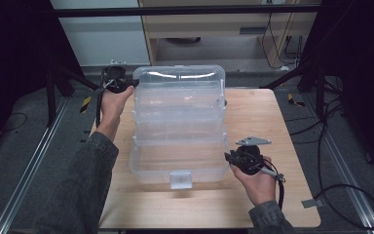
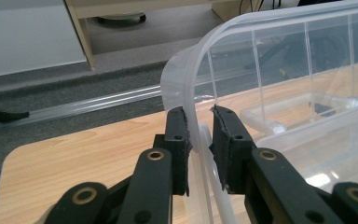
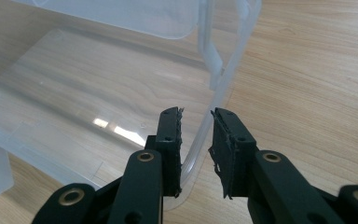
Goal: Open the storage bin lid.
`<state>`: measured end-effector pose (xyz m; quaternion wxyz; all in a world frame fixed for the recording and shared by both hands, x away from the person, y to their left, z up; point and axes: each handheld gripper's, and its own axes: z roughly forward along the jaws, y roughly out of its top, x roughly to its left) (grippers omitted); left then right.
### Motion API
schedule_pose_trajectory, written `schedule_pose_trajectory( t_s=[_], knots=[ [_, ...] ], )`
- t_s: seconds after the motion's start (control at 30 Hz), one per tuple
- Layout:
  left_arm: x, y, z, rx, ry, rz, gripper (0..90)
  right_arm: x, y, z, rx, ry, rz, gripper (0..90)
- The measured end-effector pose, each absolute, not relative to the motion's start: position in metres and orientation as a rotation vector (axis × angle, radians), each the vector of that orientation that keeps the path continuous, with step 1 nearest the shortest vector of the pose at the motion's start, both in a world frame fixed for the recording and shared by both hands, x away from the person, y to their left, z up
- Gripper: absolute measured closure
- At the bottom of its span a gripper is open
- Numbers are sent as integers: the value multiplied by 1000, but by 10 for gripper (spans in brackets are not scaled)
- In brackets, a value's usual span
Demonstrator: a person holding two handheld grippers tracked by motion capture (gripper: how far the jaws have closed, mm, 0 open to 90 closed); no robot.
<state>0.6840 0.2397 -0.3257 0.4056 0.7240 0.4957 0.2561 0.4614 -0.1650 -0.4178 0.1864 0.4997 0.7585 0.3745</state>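
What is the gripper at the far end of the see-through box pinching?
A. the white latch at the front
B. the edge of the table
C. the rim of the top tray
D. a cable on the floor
C: in the left gripper view, the left gripper has its black pads on either side of the curved rim of the clear plastic box's top tray.

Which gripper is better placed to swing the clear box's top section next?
Probably the left gripper: its jaws straddle the raised top section's rim. The right gripper straddles the bottom tray's wall, likely steadying it.
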Motion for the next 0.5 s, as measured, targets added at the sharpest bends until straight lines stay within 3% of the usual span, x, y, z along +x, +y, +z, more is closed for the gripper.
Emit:
schedule_pose_trajectory(
  t_s=[0.27, 0.37, 0.5],
  knots=[
    [685, 242, -327, 1826, 1264, 667, 742, 462, -164, -418, 1411, 2134, 1054, 719],
    [681, 245, -322, 1777, 1260, 680, 630, 462, -165, -418, 1414, 2136, 1053, 719],
    [666, 245, -315, 1761, 1224, 687, 620, 462, -165, -418, 1413, 2138, 1059, 706]
  ],
)
